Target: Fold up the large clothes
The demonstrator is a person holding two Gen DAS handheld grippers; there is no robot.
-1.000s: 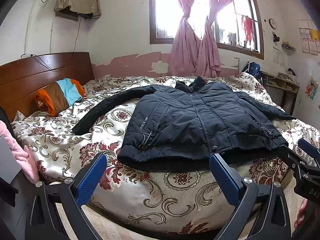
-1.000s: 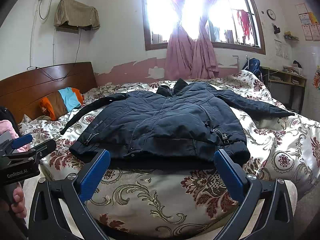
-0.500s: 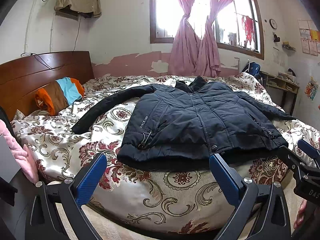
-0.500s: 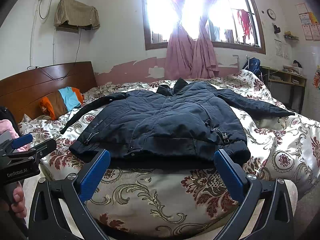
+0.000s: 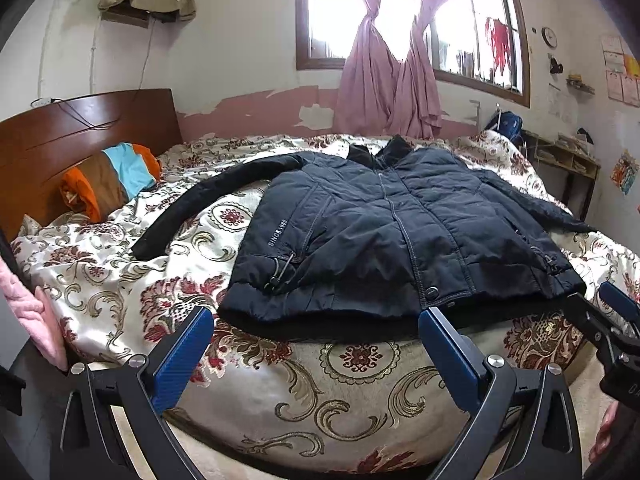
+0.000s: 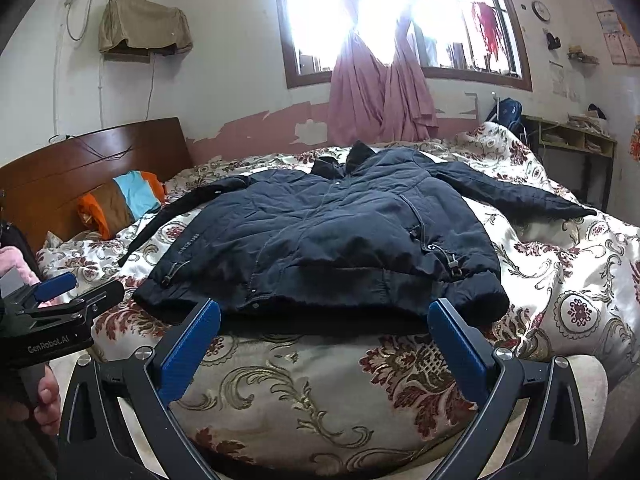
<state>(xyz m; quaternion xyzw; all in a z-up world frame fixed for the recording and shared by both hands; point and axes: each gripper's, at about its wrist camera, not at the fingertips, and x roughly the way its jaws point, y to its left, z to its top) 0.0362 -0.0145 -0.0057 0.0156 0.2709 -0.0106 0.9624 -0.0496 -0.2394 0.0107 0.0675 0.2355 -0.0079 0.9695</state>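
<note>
A dark navy jacket [image 5: 400, 236] is laid flat, front up and zipped, on the floral bedspread [image 5: 280, 372]. Its long axis runs from the hem — nearest the cameras, at the bed's near edge — to the collar, which is pointed toward the window [image 5: 400, 12]. Both sleeves are spread outward to either side. The left gripper [image 5: 316, 340] and the right gripper [image 6: 324, 332] are held just short of the hem, each spread wide with nothing between the fingers.
</note>
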